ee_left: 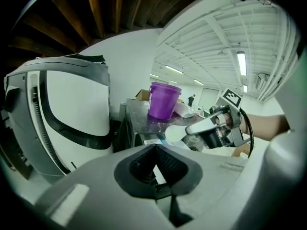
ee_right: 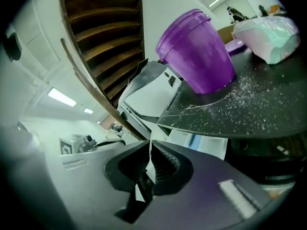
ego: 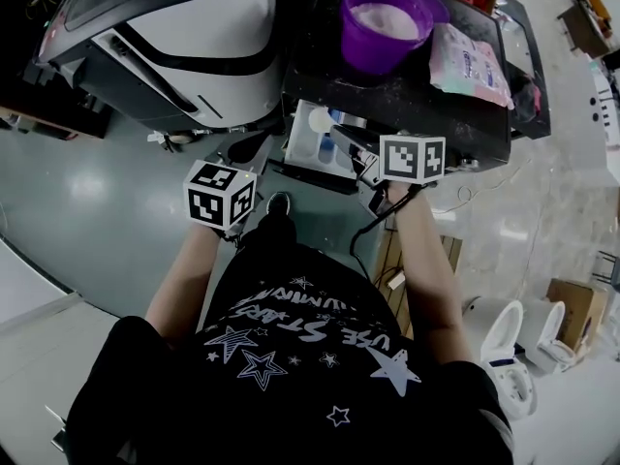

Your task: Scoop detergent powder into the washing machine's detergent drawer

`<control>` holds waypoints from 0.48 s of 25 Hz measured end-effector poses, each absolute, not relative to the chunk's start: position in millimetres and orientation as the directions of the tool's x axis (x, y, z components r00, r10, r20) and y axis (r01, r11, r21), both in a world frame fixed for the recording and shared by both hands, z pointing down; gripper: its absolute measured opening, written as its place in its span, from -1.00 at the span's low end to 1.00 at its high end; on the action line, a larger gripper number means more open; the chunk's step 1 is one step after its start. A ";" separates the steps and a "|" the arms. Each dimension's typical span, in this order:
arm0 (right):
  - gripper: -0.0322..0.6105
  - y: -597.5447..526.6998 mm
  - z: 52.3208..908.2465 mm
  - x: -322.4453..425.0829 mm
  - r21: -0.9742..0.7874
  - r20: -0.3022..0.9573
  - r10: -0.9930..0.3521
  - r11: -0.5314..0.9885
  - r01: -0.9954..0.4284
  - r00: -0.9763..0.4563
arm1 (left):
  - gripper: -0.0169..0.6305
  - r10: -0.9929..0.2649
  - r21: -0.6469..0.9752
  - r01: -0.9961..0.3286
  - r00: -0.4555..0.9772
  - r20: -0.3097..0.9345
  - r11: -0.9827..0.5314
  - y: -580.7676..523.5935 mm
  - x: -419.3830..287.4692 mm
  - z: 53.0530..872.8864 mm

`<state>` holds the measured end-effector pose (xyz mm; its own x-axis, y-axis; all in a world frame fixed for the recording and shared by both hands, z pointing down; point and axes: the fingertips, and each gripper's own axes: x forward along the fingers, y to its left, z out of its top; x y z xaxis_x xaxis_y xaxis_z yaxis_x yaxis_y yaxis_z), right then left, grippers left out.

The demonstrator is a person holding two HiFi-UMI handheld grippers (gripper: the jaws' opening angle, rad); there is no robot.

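Note:
A purple tub [ego: 383, 22] of white powder stands on the black washing machine top [ego: 484, 124], with the tub [ee_right: 196, 51] close ahead in the right gripper view. Below the front edge, the white detergent drawer [ego: 312, 155] is pulled out. My right gripper [ego: 369, 169] is shut on the handle of a white scoop [ego: 320, 119], whose bowl hangs over the drawer. In the left gripper view the scoop [ee_left: 175, 133] juts left from the right gripper [ee_left: 217, 129]. My left gripper [ego: 244, 153] hovers left of the drawer, its jaws [ee_left: 156, 169] together and holding nothing.
A detergent bag [ego: 470, 61] lies right of the tub. Spilled powder [ee_right: 240, 99] dusts the black top. A white appliance with black stripes [ego: 184, 37] stands at the left. Two toilets [ego: 513, 342] and a cardboard box [ego: 573, 310] sit on the floor at the right.

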<state>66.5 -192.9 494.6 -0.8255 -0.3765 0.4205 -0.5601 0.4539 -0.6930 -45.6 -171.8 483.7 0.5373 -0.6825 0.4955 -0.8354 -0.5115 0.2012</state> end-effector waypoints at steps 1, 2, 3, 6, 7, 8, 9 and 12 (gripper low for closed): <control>-0.79 -193.8 497.9 65.7 -0.666 0.442 -0.386 0.464 -0.584 -0.810 | -0.95 -0.681 0.202 -0.836 0.537 0.498 -0.511 -170.2 -46.3 485.1; -0.79 -194.9 501.1 65.1 -0.638 0.463 -0.396 0.472 -0.608 -0.793 | -0.95 -0.679 0.203 -0.836 0.536 0.501 -0.510 -168.6 -47.3 486.6; -0.79 -196.2 503.9 64.6 -0.608 0.483 -0.408 0.481 -0.632 -0.775 | -0.95 -0.677 0.203 -0.836 0.536 0.504 -0.510 -167.0 -48.4 488.1; -0.79 -199.9 510.3 63.1 -0.504 0.533 -0.440 0.522 -0.689 -0.723 | -0.95 -0.672 0.200 -0.835 0.535 0.511 -0.513 -163.6 -51.4 491.0; -0.79 -200.3 512.5 62.0 -0.465 0.550 -0.445 0.540 -0.702 -0.707 | -0.95 -0.672 0.200 -0.835 0.535 0.512 -0.512 -162.7 -52.3 491.5; -0.79 -200.2 515.6 60.7 -0.427 0.570 -0.444 0.559 -0.711 -0.691 | -0.95 -0.672 0.200 -0.836 0.534 0.513 -0.512 -161.9 -53.0 492.1; -0.79 -199.7 519.4 59.0 -0.396 0.588 -0.440 0.575 -0.716 -0.678 | -0.95 -0.673 0.201 -0.836 0.533 0.513 -0.510 -161.2 -53.6 492.7; -0.79 -199.0 525.9 51.6 -0.364 0.603 -0.431 0.600 -0.712 -0.671 | -0.95 -0.674 0.210 -0.838 0.533 0.511 -0.503 -159.1 -54.3 494.2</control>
<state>51.6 -199.0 525.9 -0.6713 -0.4314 0.6028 -0.7124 0.5999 -0.3641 -54.3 -159.1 494.2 0.5327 -0.6744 0.5113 -0.8383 -0.5034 0.2096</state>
